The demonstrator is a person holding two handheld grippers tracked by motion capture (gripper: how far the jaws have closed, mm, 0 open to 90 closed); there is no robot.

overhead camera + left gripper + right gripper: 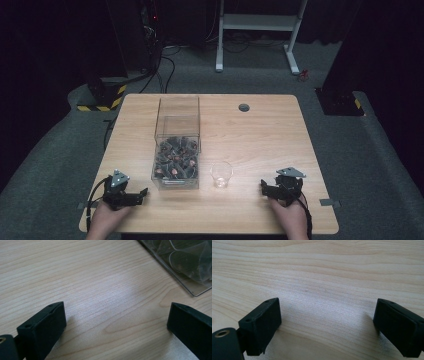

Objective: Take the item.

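A clear plastic box point(177, 145) stands on the wooden table point(260, 130), left of the middle, and holds several dark packets with reddish bits point(175, 157). Just right of its near end is a small clear cup point(221, 174), upright. My left gripper point(141, 195) rests near the front edge, left of the box, and points right. In the left gripper view it point(115, 317) is open over bare wood, with the box corner point(180, 262) at the upper right. My right gripper point(264, 189) lies right of the cup and points left; it point(327, 315) is open with nothing between its jaws.
A round cable hole point(244, 107) sits near the table's far edge. Beyond the table, a white desk frame point(257, 22) stands on the grey floor, with cables point(165, 65) and a black-and-yellow striped base point(102, 97) at the far left.
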